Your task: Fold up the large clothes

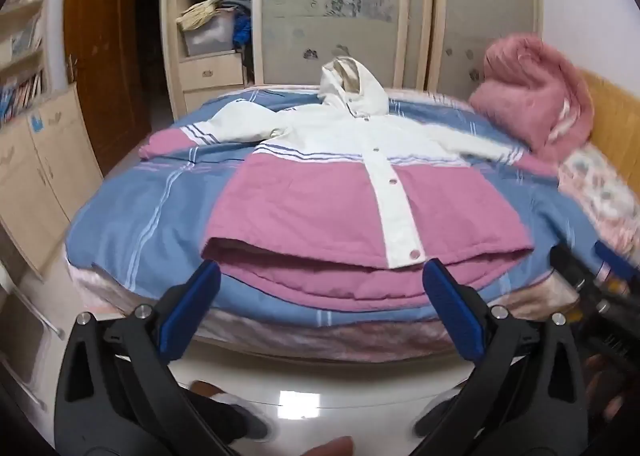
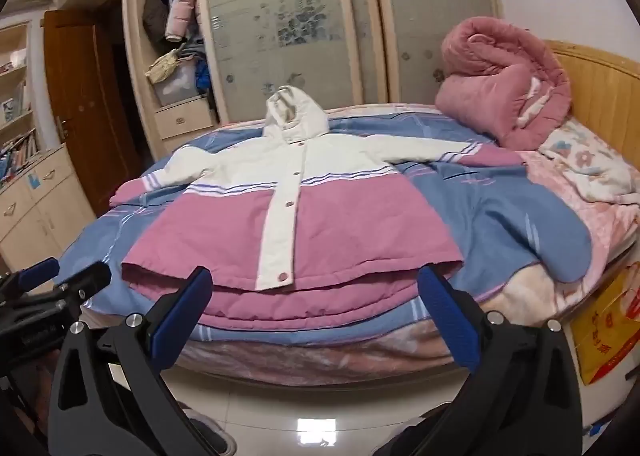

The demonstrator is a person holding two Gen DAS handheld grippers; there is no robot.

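A hooded coat (image 1: 320, 211), white on top and pink below, lies face up and spread flat on the blue bedspread (image 1: 132, 215), sleeves out to both sides, hood toward the wardrobe. It also shows in the right wrist view (image 2: 320, 223). My left gripper (image 1: 320, 296) is open and empty, just short of the coat's hem at the bed's near edge. My right gripper (image 2: 316, 304) is open and empty, also in front of the hem. The right gripper shows blurred at the right of the left wrist view (image 1: 592, 280); the left gripper shows at the left of the right wrist view (image 2: 52, 284).
A rolled pink quilt (image 2: 508, 91) sits at the bed's far right by the wooden headboard (image 2: 600, 95). A wardrobe with sliding doors (image 2: 288, 27) stands behind the bed. A low cabinet (image 1: 36, 171) and a wooden door (image 1: 104, 55) are on the left. Glossy floor (image 2: 320, 416) lies below.
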